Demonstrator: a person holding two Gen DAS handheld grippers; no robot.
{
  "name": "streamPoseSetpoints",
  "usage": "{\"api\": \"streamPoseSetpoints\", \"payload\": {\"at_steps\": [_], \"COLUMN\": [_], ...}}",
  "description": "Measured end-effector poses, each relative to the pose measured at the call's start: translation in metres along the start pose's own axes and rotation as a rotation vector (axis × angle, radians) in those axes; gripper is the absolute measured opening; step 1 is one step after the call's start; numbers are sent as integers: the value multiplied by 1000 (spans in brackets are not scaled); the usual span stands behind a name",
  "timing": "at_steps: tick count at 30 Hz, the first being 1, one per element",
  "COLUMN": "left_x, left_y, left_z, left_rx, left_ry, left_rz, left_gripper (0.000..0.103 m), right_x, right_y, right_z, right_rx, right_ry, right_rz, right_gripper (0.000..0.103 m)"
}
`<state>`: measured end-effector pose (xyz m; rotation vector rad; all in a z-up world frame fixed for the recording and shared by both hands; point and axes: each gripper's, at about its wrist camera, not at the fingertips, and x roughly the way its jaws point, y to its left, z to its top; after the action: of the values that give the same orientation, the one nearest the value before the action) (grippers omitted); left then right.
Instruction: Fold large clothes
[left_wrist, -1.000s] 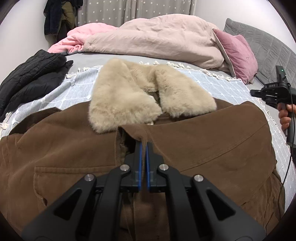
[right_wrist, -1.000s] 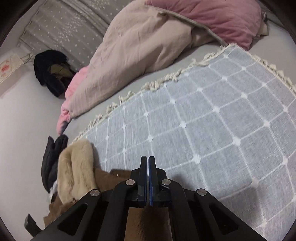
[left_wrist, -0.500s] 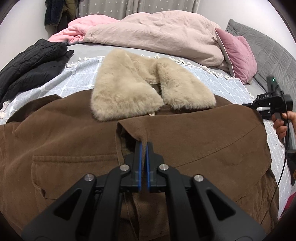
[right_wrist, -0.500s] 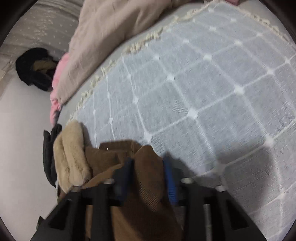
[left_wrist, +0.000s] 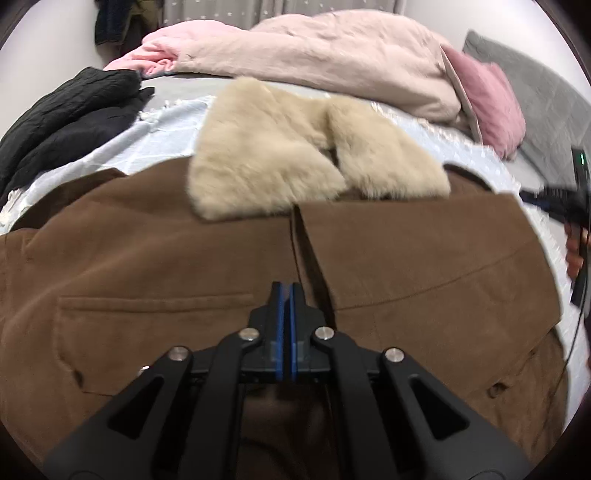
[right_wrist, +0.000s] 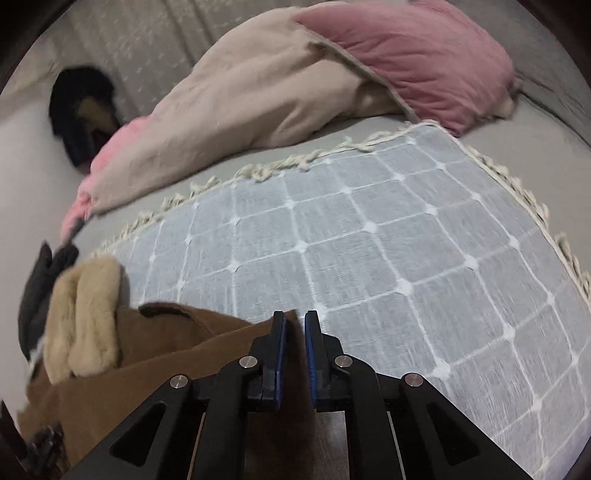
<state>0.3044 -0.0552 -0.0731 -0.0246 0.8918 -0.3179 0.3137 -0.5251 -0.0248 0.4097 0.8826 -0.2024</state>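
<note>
A brown coat (left_wrist: 155, 258) with a beige fur collar (left_wrist: 280, 162) lies front up on a pale blue checked blanket (right_wrist: 369, 240). My left gripper (left_wrist: 286, 290) is shut at the coat's front opening, and the lifted edge of the right flap runs into its tips. In the right wrist view, the coat's right edge (right_wrist: 192, 369) comes up between the blue pads of my right gripper (right_wrist: 294, 317). Its jaws are closing and the brown cloth fills the narrow gap. That gripper also shows blurred at the far right of the left wrist view, with a hand (left_wrist: 574, 254) holding it.
A black jacket (left_wrist: 66, 122) lies left of the coat. A beige and pink duvet (left_wrist: 332, 51) and a pink pillow (left_wrist: 487, 99) are heaped behind the blanket. A grey padded headboard (left_wrist: 546, 99) is at the right. Dark clothes (right_wrist: 81, 110) hang by the curtain.
My right gripper went from shut above the blanket to open over the coat's edge, then narrowed around it. The coat's front flap shifted right, towards the collar. The left gripper stayed shut.
</note>
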Motion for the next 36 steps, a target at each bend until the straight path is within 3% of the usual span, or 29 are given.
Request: {"api": "streamPoseSetpoints", "payload": {"at_steps": [2, 4, 5, 7, 11, 13, 14, 15, 16, 19, 21, 23, 26, 28, 30, 32, 33, 34, 36], "left_x": [-7, -11, -12, -15, -10, -11, -13, -15, -17, -31, -47, -43, -17, -20, -28, -43, -53, -66, -84], "left_y": [7, 10, 10, 4, -10, -18, -22, -25, -29, -36, -38, -37, -43, -52, -61, -65, -63, -59, -51], "left_z": [1, -4, -7, -18, -37, -43, -44, -45, -45, -41, -41, -45, -58, -62, -61, -61, -61, -61, -61], "left_rx": [-37, -82, -92, -86, -50, -33, -25, -27, -29, -18, -29, -43, 20, 98, 150, 182, 181, 167, 141], "left_ry": [8, 59, 67, 101, 176, 171, 157, 156, 150, 97, 43, 68, 140, 103, 100, 97, 92, 76, 56], "left_rz": [-58, -161, -188, -230, -205, -185, -180, -202, -199, -173, -142, -87, 62, 151, 196, 175, 156, 139, 127], "left_gripper": [17, 55, 58, 58, 58, 57, 53, 27, 18, 11, 10, 9, 11, 19, 25, 46, 68, 79, 83], "right_x": [-18, -39, -49, -62, -83, -90, -91, -94, -96, -105, -110, -109, -83, -56, -51, -63, -72, -83, -100], "right_y": [-2, -1, 0, 8, 12, 14, 15, 16, 19, 29, 37, 49, 51, 45, 48, 60, 66, 70, 77], "right_z": [-5, -18, -28, -48, -87, -103, -110, -115, -122, -133, -135, -136, -141, -149, -154, -151, -150, -150, -150], "right_rx": [-13, -32, -42, -56, -50, -19, -4, 4, 11, 5, -6, -37, -50, -25, -45, -78, -81, -77, -74], "right_ry": [-6, 7, 17, 32, 69, 86, 95, 104, 112, 109, 94, 77, 103, 198, 201, 197, 193, 180, 158], "right_rz": [14, 60, 87, 122, 186, 211, 209, 204, 193, 164, 181, 194, 40, -13, -34, -81, -67, -42, -20], "right_gripper": [15, 15, 15, 17, 20, 22, 23, 25, 25, 25, 25, 25, 25, 25, 25, 25, 25, 26, 35]}}
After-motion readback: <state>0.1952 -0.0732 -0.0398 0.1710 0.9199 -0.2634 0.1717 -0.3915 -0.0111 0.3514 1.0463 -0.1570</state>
